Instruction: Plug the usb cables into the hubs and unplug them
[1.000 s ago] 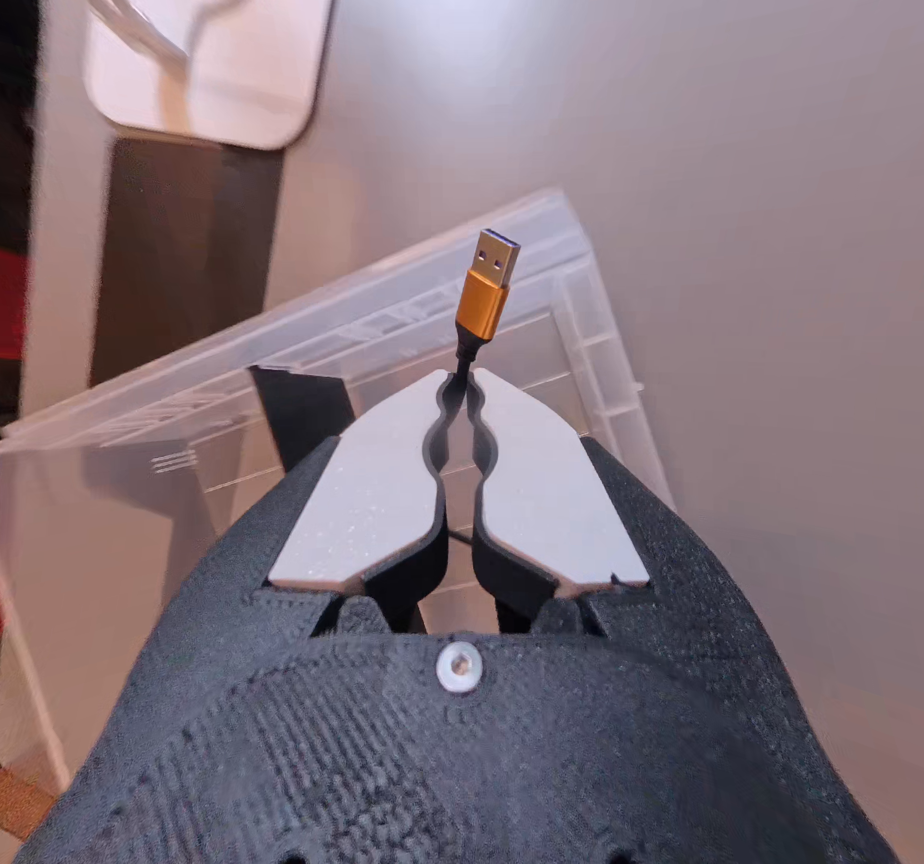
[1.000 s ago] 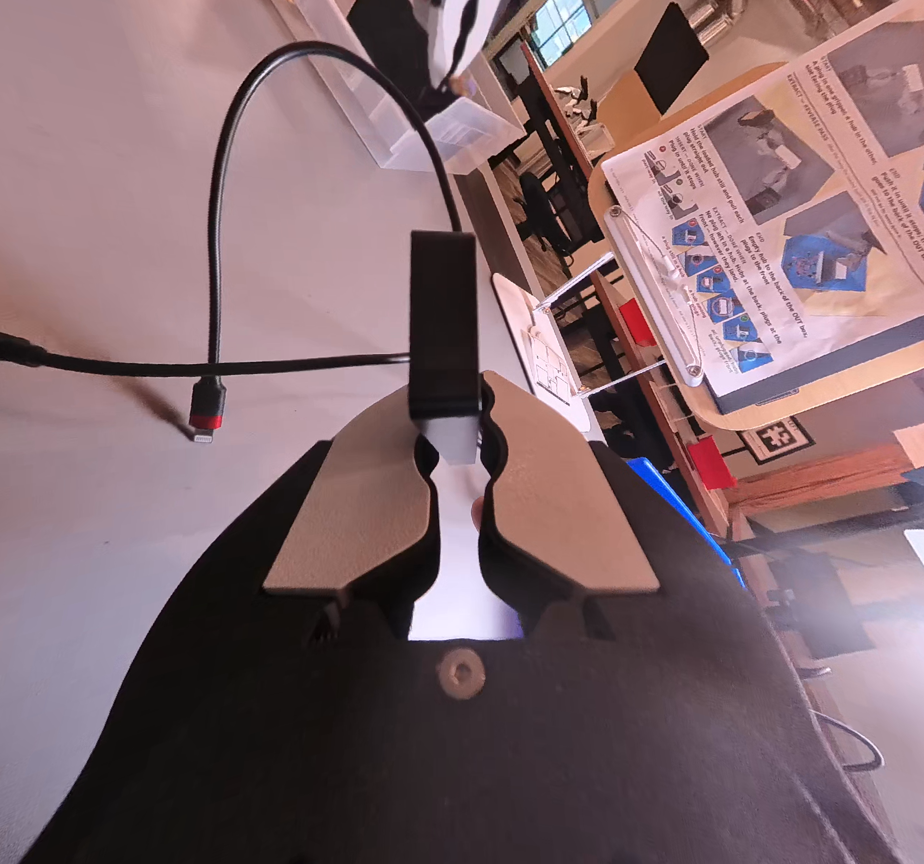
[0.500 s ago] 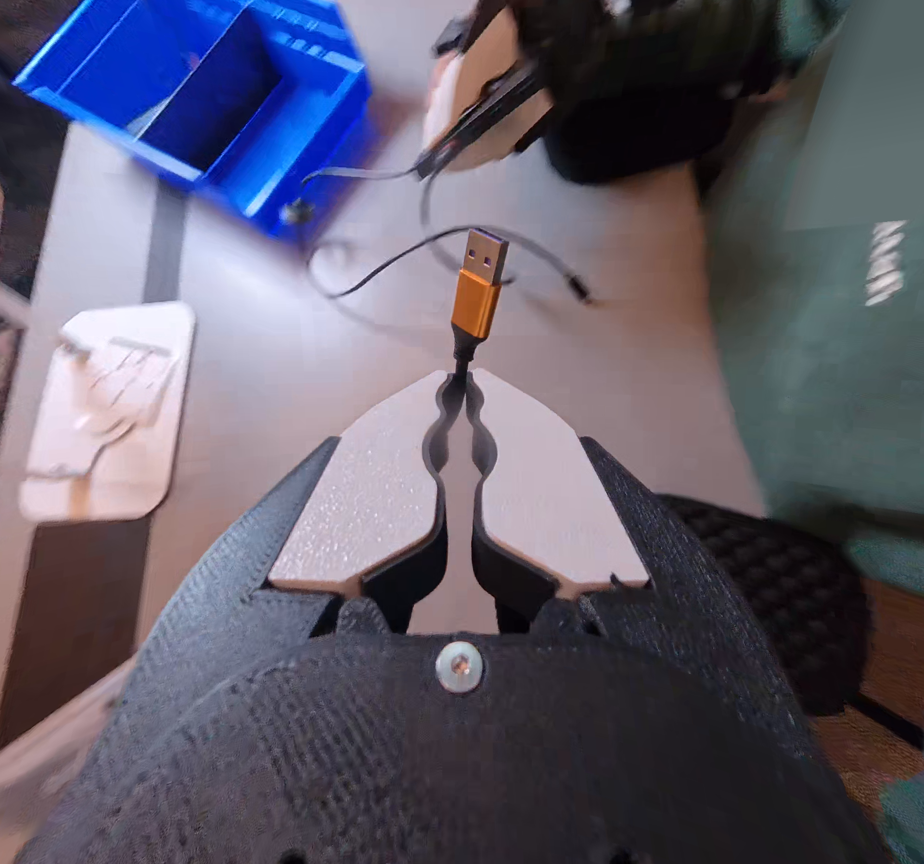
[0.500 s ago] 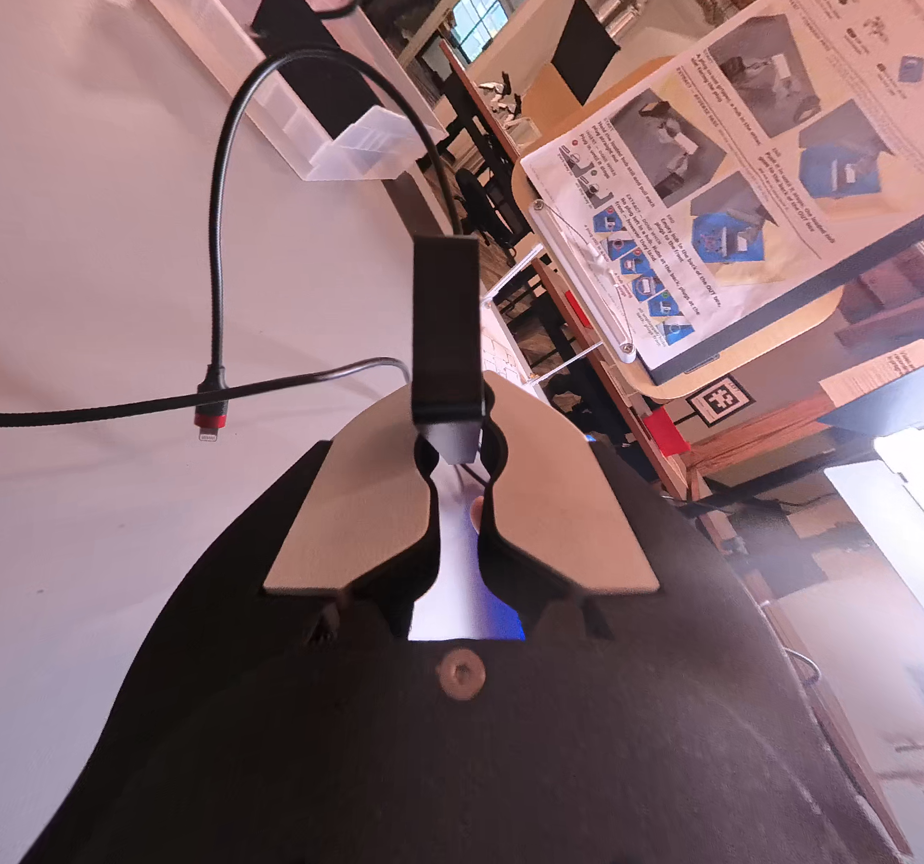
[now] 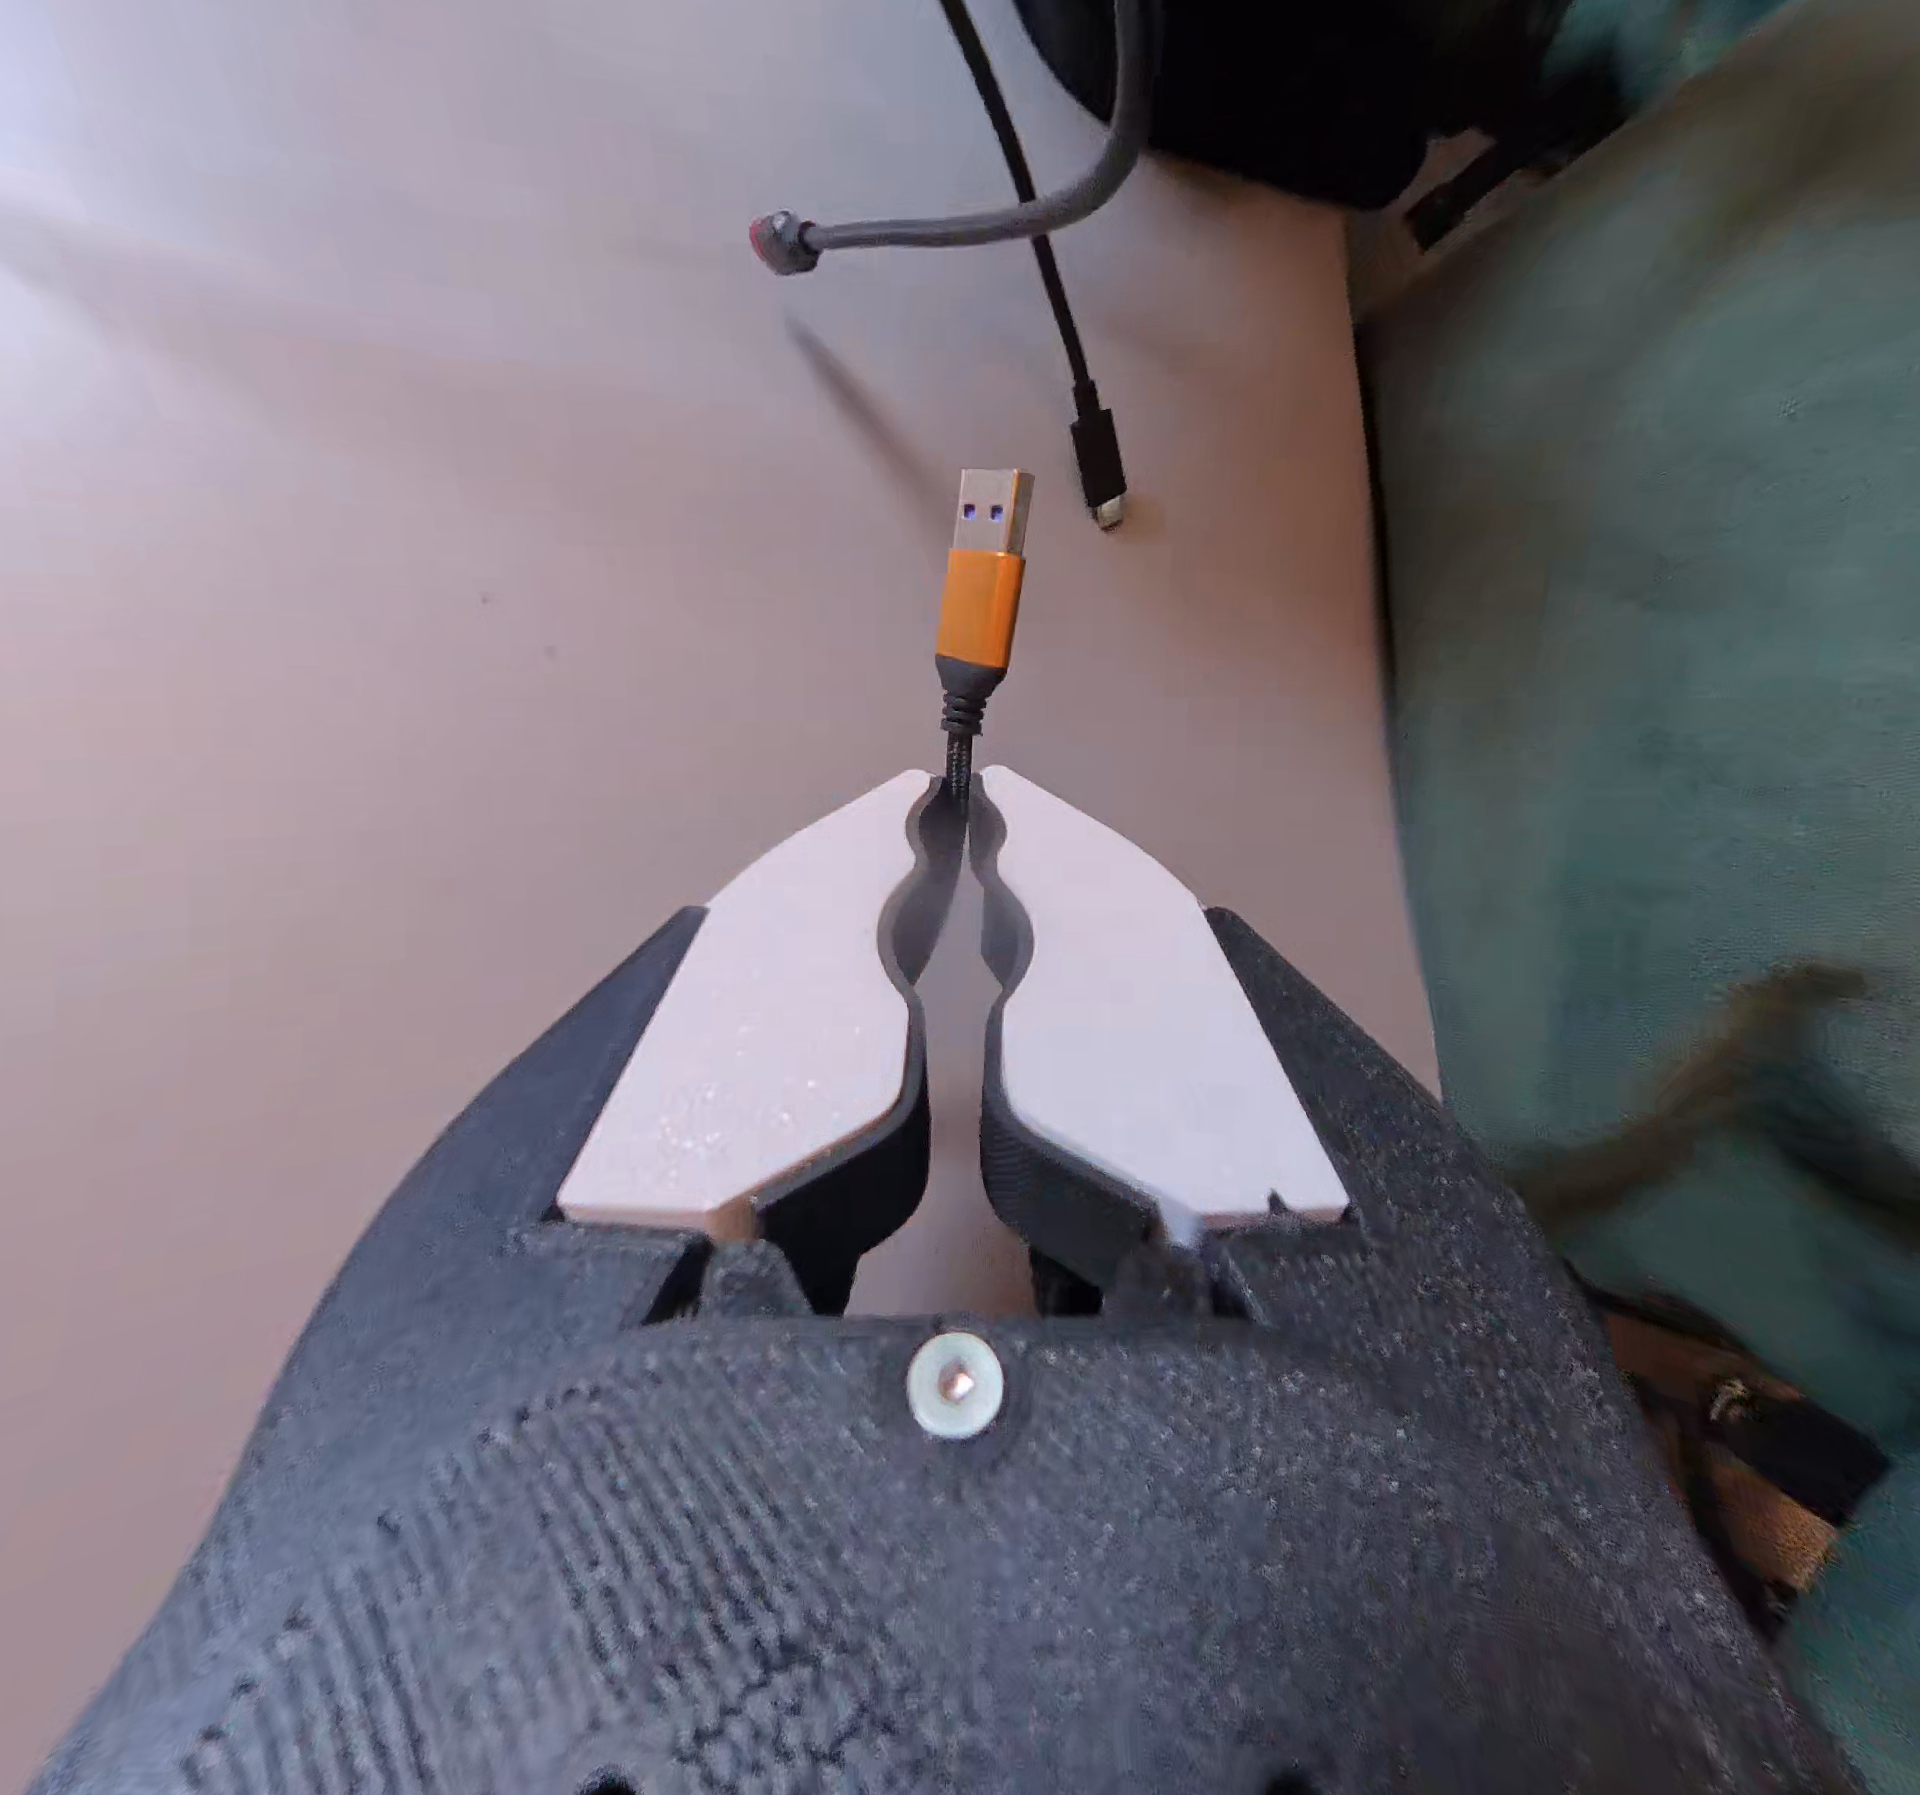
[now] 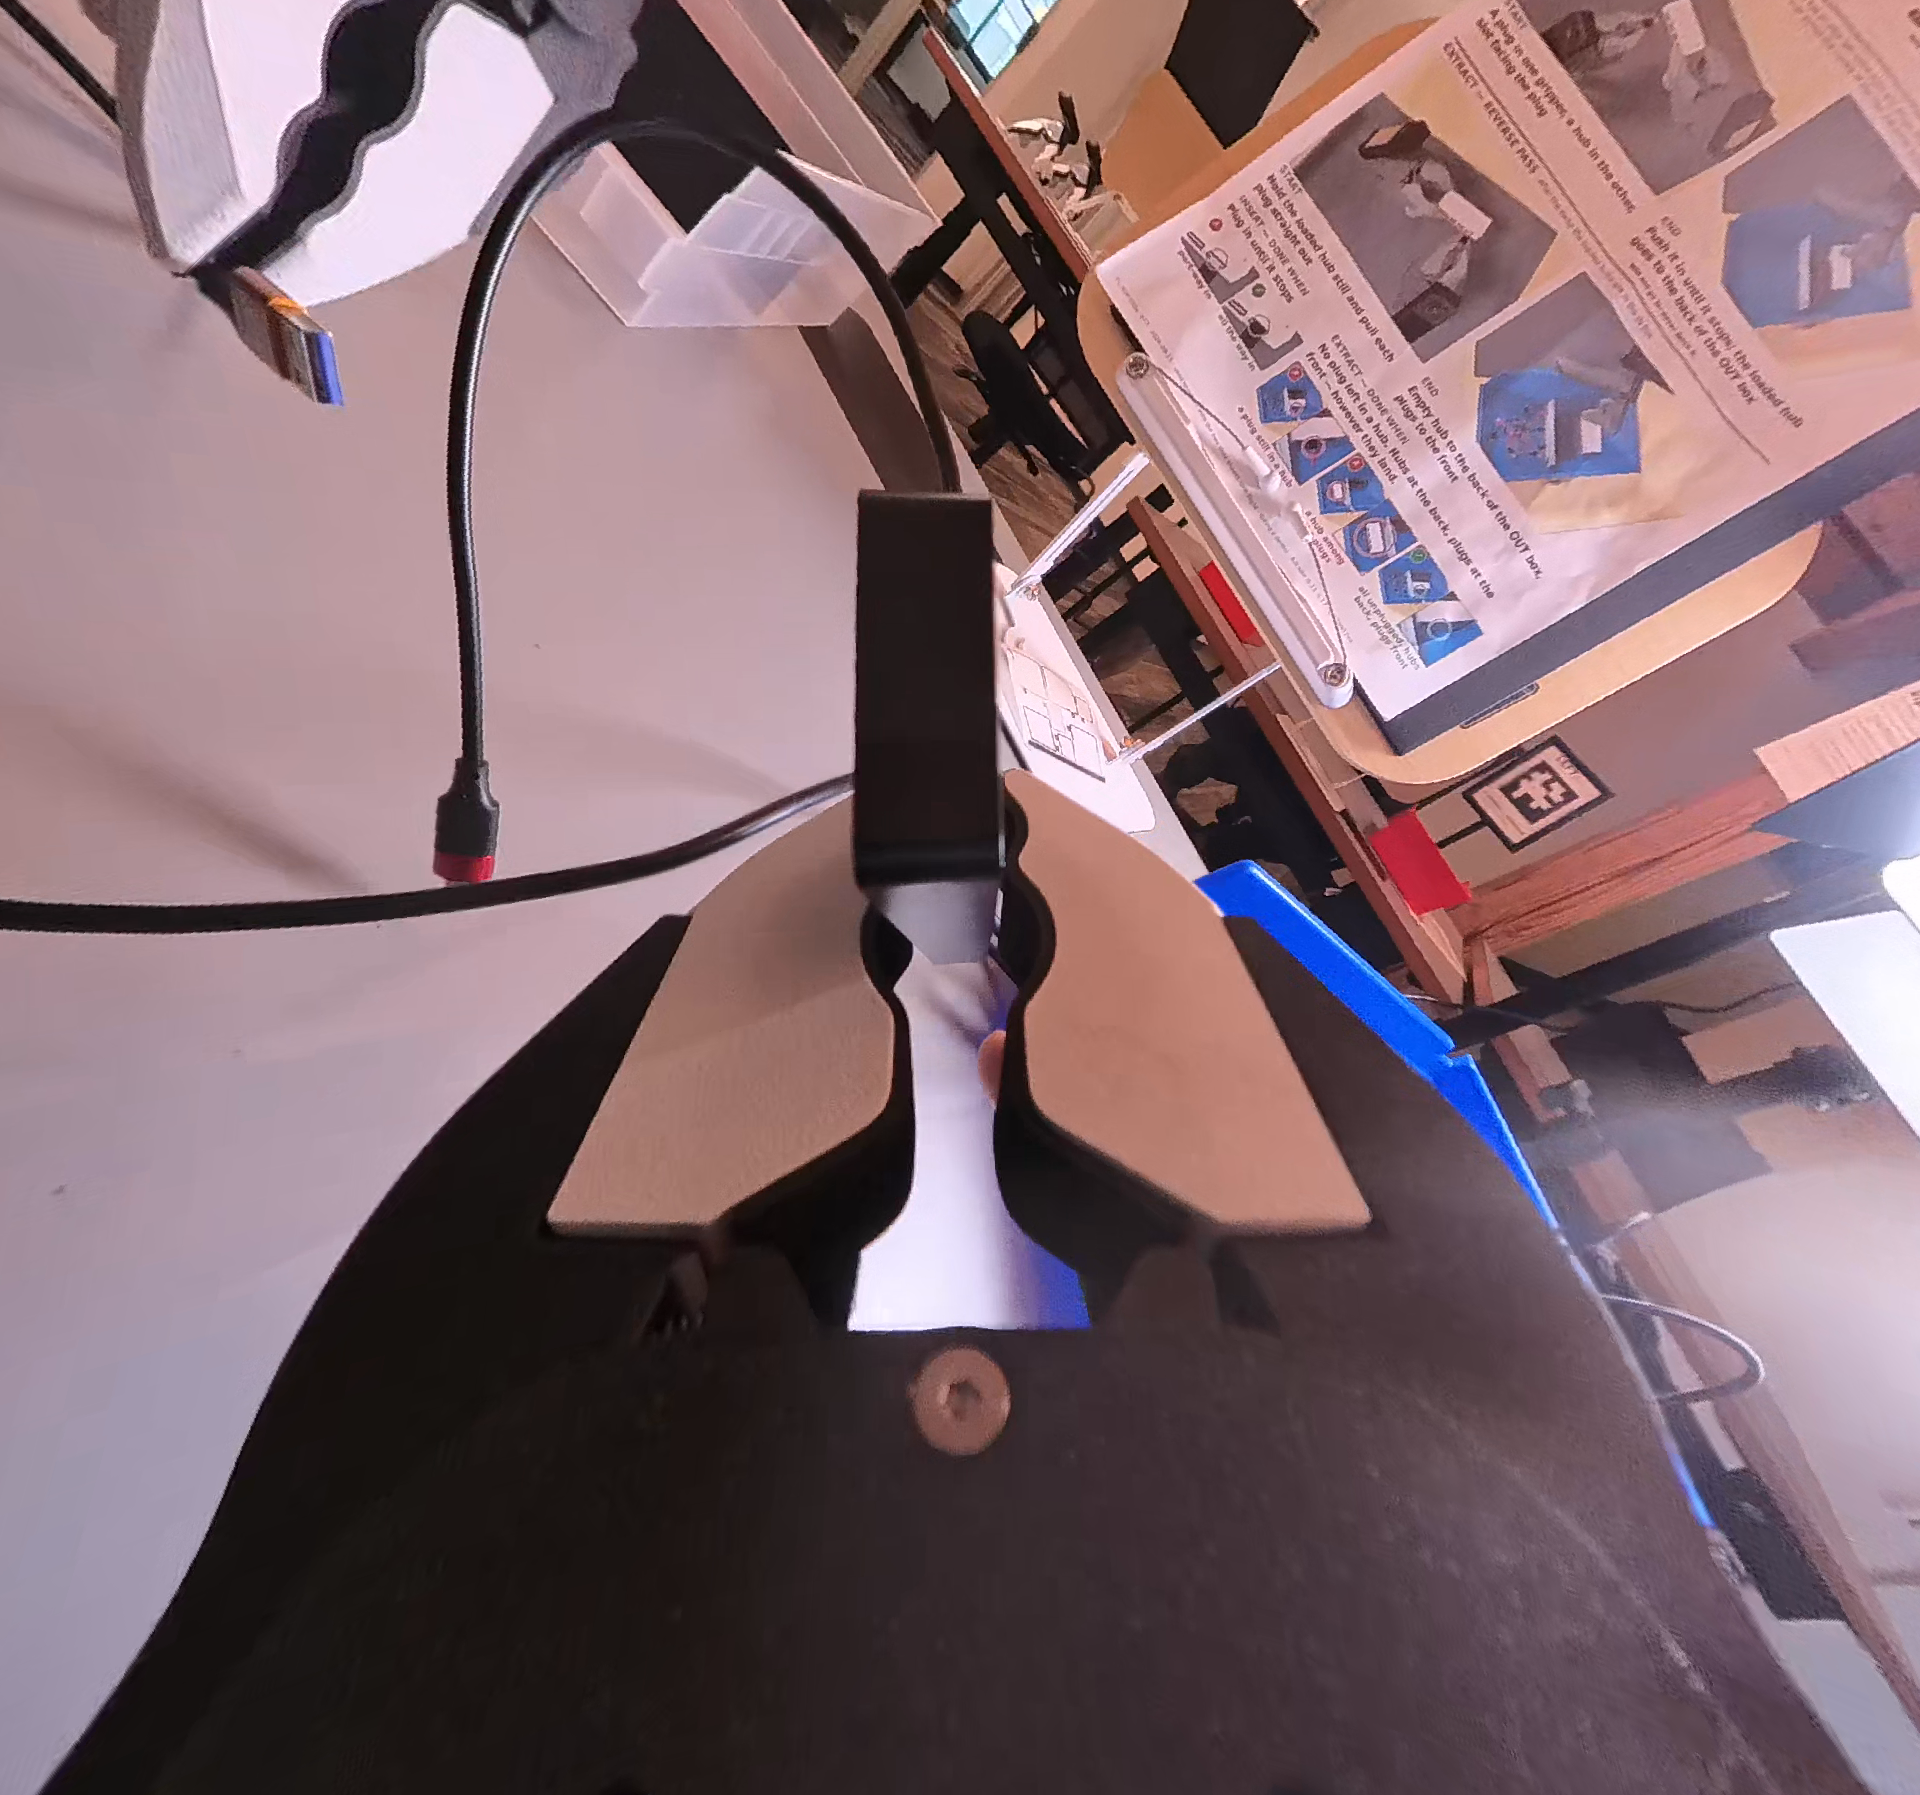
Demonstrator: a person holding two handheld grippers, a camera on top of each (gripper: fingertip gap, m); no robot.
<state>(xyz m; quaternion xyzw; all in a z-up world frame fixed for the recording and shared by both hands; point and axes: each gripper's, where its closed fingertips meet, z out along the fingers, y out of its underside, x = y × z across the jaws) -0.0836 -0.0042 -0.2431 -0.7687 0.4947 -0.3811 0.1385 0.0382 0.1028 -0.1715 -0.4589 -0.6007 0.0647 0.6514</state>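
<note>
My left gripper (image 5: 961, 777) is shut on the black cable just behind an orange USB-A plug (image 5: 985, 587), which points forward over the grey table (image 5: 416, 498). My right gripper (image 6: 940, 846) is shut on a black USB hub (image 6: 920, 685) that stands up from its jaws. A braided cable arcs from the hub's far end and hangs down to a red-tipped connector (image 6: 464, 826). In the right wrist view the left gripper (image 6: 312, 83) and its orange plug (image 6: 281, 332) show at the upper left, apart from the hub.
A grey cable with a red end (image 5: 779, 239) and a thin black cable with a small connector (image 5: 1099, 457) hang ahead of the left gripper. A person's green sleeve (image 5: 1662, 602) fills the right. A clear bin (image 6: 727, 228), blue bin (image 6: 1371, 1007) and an instruction sheet on a stand (image 6: 1507, 311) lie beyond the hub. Some 20 centimeters of space lies between my two pairs of fingers.
The left gripper has swung round from the clear bin, past the blue bin, toward the right gripper. It has entered the right wrist view. The hub stays held.
</note>
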